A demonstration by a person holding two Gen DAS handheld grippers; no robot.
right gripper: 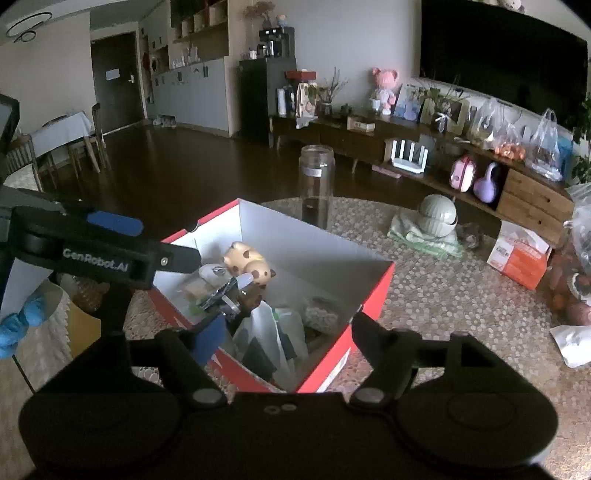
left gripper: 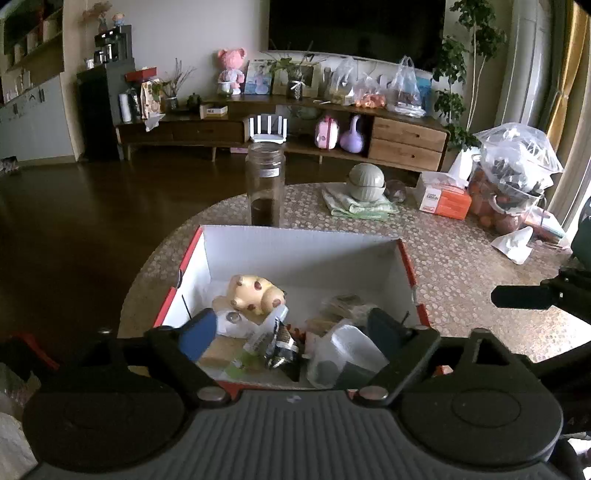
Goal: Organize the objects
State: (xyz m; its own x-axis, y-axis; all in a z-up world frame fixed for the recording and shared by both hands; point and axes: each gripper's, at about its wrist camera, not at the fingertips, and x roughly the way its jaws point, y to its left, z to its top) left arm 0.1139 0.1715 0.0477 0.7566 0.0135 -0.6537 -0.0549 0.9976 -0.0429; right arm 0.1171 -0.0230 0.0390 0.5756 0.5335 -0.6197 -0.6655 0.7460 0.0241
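1 box (left gripper: 295, 251), 1 jar (left gripper: 266, 181)

Home living room: dark TV (left gripper: 356, 27) above wooden media console (left gripper: 369, 122), houseplant (left gripper: 469, 55), dining table (right gripper: 61, 129).

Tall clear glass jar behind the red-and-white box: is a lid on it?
No: the tall clear glass jar has an open, uncovered mouth, as the right wrist view shows.
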